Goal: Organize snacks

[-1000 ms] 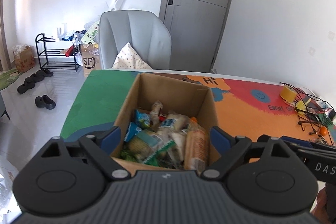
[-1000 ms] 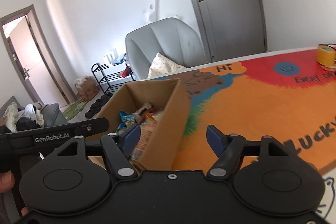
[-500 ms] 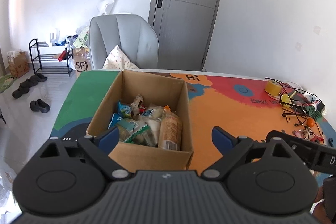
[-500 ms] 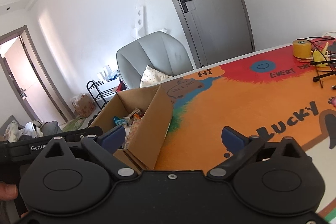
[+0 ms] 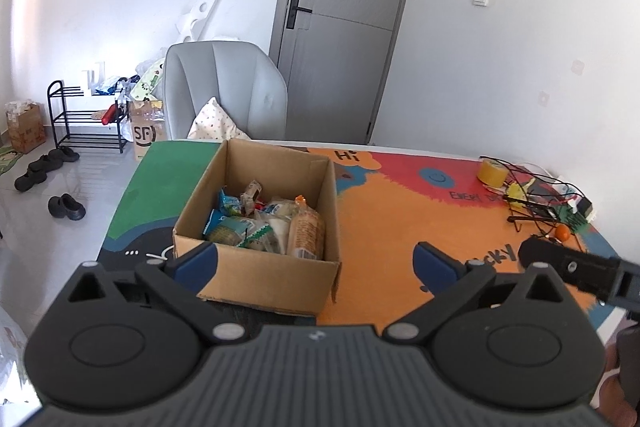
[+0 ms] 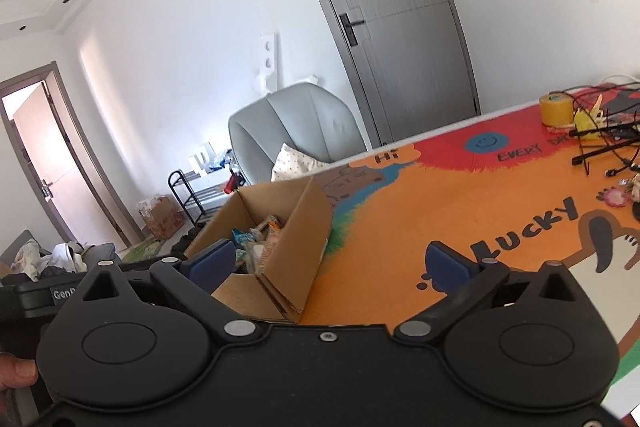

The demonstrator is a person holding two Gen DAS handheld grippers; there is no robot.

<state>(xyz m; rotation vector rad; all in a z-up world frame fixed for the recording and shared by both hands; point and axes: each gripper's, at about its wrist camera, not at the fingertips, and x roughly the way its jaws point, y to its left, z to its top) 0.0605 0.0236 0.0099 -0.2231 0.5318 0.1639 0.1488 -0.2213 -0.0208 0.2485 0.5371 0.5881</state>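
Snacks (image 5: 262, 223) fill the cardboard box (image 5: 256, 269) on the table mat (image 5: 384, 211); both grippers' fingers (image 5: 196, 261) spread wide, holding nothing

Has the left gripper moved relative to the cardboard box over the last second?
Yes. The left gripper has pulled back from the cardboard box: its open jaws framed the box a second ago, and now the whole box and more of the table mat show.

Matt brown cardboard box (image 5: 256, 227), glossy crinkled plastic snack packets (image 5: 264, 227) inside; matt black plastic grippers, smooth printed table mat (image 5: 400, 211).
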